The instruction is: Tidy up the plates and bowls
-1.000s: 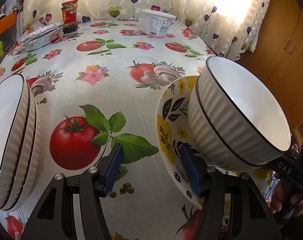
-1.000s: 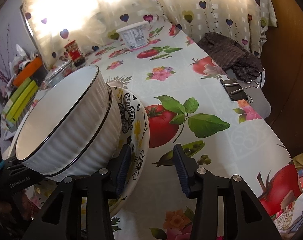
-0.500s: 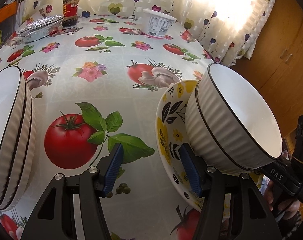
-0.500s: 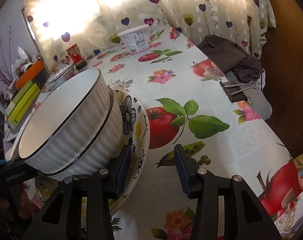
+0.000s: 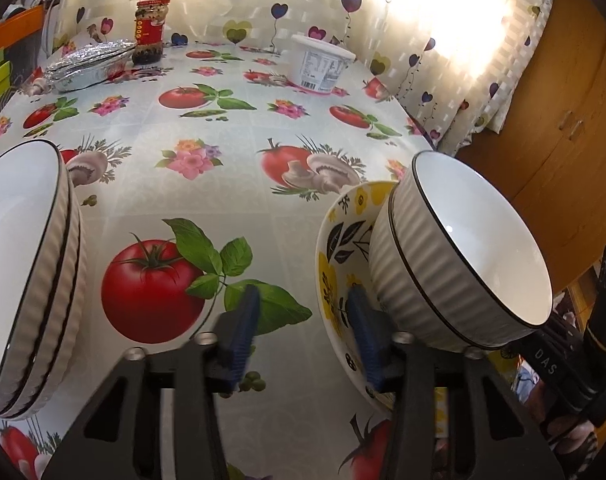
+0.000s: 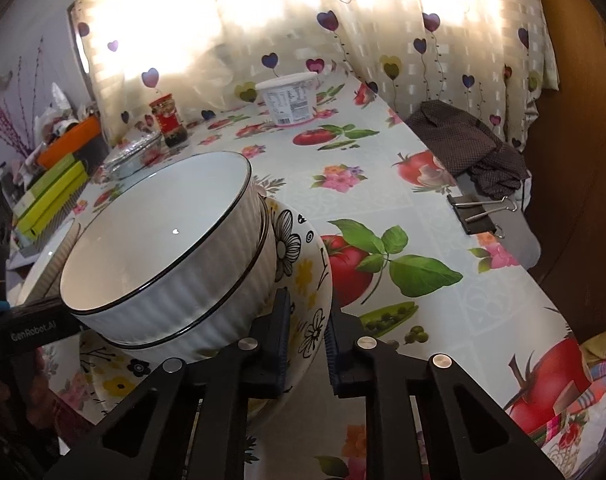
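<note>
A yellow floral plate (image 5: 335,264) carries two nested white ribbed bowls (image 5: 479,248). In the right wrist view the same plate (image 6: 307,280) and bowls (image 6: 159,248) fill the left half. My right gripper (image 6: 307,330) has its blue pads on either side of the plate's rim and grips it. My left gripper (image 5: 303,332) is open, with its right pad against the plate's outer face and nothing between the pads. A stack of white ribbed plates (image 5: 27,264) stands at the left edge of the left wrist view.
At the table's far end stand a white tub (image 5: 321,64), a red-labelled jar (image 5: 150,32) and a foil-covered dish (image 5: 89,66). A dark cloth (image 6: 467,148) and a binder clip (image 6: 481,214) lie along the right table edge. A wooden cabinet (image 5: 563,120) stands on the right.
My right gripper has narrowed from a wider gap onto the plate's rim. The plate with the bowls has tilted and shifted a little. My left gripper stays open.
</note>
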Motion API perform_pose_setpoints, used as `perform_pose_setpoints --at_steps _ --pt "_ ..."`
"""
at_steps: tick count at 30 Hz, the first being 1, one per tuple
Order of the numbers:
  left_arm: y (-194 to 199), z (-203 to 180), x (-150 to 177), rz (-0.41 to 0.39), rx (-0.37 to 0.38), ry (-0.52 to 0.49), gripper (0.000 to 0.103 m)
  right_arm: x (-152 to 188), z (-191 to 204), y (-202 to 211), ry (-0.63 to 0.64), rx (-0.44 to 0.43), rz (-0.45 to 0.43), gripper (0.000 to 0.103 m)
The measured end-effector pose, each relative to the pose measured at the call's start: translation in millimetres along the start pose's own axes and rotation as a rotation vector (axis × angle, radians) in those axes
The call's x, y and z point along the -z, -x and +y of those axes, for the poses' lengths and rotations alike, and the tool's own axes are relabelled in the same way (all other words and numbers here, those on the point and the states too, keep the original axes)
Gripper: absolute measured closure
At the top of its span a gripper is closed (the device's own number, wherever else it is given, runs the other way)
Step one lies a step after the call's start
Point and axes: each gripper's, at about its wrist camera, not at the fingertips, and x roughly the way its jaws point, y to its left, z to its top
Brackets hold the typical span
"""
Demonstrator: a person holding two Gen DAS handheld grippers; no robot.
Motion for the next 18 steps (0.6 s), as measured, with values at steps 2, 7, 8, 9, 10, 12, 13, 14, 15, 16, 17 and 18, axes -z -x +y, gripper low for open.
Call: perform_pose_setpoints --at_steps 2,7,8,9,10,12,13,14,15,16,17,18 --pt "1 1 0 -0.005 0.003 0.003 0.064 0 0 -1 -0.003 -0.002 0.0 0.087" --pt "-1 -3 -1 -0.013 0.005 -0.01 0.073 0 0 0 0.002 0.004 -0.003 0.087" --pt "0 -5 -1 -0.015 0.009 -0.014 0.076 0 0 0 -0.004 0.003 -0.006 0.087" --pt "0 -5 -1 -0.017 0.01 -0.017 0.078 0 0 -1 -0.006 0.001 -0.007 0.087" --pt "0 -6 -1 -0.019 0.012 -0.021 0.082 0 0 0 -0.01 0.0 -0.008 0.087" --pt "-1 -9 -1 -0.024 0.011 -0.031 0.085 0 0 0 -0.008 0.0 -0.008 0.087" --pt "-1 -10 -2 -0.024 0.01 -0.031 0.087 0 -1 0 -0.011 -0.002 -0.008 0.087" --pt "-2 -10 -2 -0.022 0.012 -0.03 0.088 0 0 0 -0.014 -0.003 -0.007 0.087" --pt "-3 -11 -2 -0.021 0.014 -0.029 0.088 0 -1 0 -0.017 -0.006 -0.008 0.087" --pt "-3 -11 -2 -0.02 0.014 -0.026 0.088 -1 -1 0 -0.019 -0.01 -0.007 0.087" --pt "-4 -11 -2 -0.021 0.017 -0.024 0.089 -1 -2 0 -0.024 -0.015 -0.004 0.087" --pt "-4 -12 -2 -0.021 0.018 -0.026 0.089 -1 -2 -1 -0.03 -0.019 0.0 0.087"
